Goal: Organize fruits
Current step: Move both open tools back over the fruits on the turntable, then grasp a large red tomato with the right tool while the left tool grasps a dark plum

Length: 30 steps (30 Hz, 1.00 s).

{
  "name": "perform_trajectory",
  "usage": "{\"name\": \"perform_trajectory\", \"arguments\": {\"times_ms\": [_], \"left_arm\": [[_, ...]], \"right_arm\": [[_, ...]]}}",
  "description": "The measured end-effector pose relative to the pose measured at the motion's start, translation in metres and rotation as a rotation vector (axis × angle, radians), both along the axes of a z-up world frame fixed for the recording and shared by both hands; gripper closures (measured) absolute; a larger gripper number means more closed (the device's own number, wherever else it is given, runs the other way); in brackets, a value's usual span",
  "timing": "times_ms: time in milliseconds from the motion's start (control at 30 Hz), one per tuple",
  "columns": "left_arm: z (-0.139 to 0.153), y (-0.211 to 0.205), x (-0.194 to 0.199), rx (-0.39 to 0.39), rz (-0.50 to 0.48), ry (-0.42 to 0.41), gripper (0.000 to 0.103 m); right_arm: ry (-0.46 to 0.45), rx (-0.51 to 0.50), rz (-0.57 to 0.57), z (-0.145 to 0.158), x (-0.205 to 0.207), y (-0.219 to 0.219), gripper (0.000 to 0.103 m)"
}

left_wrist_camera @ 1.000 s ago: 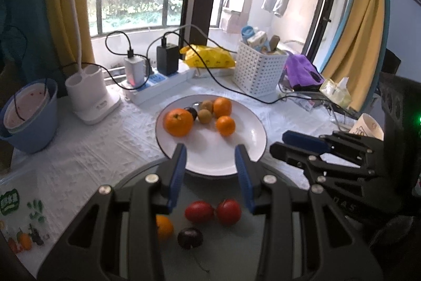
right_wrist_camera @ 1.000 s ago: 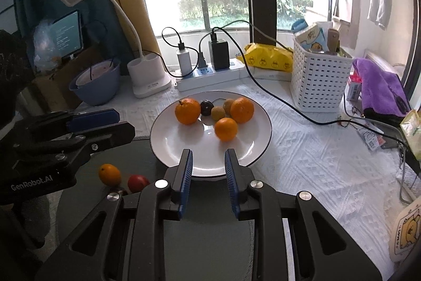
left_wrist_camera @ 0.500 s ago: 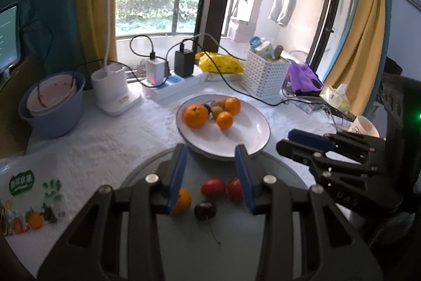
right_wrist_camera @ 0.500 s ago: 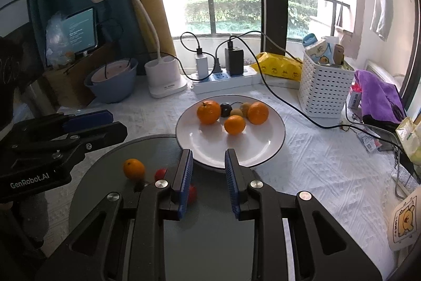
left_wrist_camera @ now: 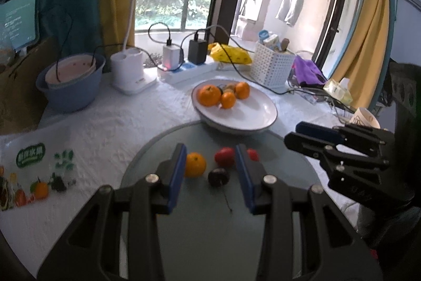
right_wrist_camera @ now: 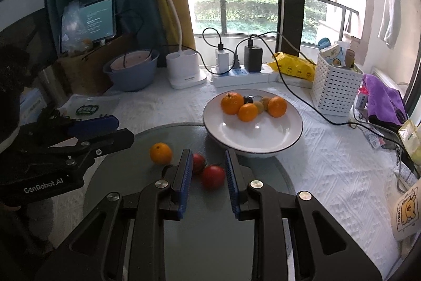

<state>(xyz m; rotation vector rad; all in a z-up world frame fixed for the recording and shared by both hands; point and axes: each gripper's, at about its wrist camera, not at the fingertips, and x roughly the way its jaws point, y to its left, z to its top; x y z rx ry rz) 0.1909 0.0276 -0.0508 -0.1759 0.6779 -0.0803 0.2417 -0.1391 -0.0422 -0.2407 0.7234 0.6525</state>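
Left wrist view: left gripper (left_wrist_camera: 210,165) hovers over the round glass tabletop (left_wrist_camera: 210,228), jaws spread, nothing between the pads. Loose fruit on the glass just ahead of it: small orange (left_wrist_camera: 194,164) beside the left finger, dark cherry (left_wrist_camera: 218,177) with stem in the gap, red tomato (left_wrist_camera: 224,156) behind it, second red tomato (left_wrist_camera: 253,154) partly hidden behind the right finger. White plate (left_wrist_camera: 250,120) sits past the glass edge with three oranges (left_wrist_camera: 209,95) and some smaller fruit clustered at its far side.

Right wrist view: right gripper (right_wrist_camera: 208,170) also released, jaws parted, holding nothing. One tomato (right_wrist_camera: 213,176) sits between the fingertips, the other (right_wrist_camera: 198,162) touches it at the left finger. Orange (right_wrist_camera: 160,153) lies further left, near the left gripper's (right_wrist_camera: 105,131) tips. Plate (right_wrist_camera: 263,139) overlaps the glass rim. Desk lamp (right_wrist_camera: 184,73), power strip (right_wrist_camera: 242,74) and white basket (right_wrist_camera: 335,89) line the window side.
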Motion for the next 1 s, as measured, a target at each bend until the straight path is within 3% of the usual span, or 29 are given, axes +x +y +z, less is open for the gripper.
{"name": "perform_trajectory", "arguments": {"times_ms": [367,733,1000], "left_arm": [[-0.029,-0.004,-0.004,-0.012,0.001,0.083,0.063],[-0.052,-0.023,0.023,-0.038,-0.055,0.166,0.063],[-0.065,-0.030,0.040,-0.014,-0.056,0.211,0.063]], "right_arm": [[0.057,-0.017,0.004,-0.022,-0.002,-0.001,0.076],[0.118,-0.023,0.007,-0.041,0.018,-0.006,0.076],[0.160,-0.026,0.038,-0.053,0.028,-0.003,0.075]]}}
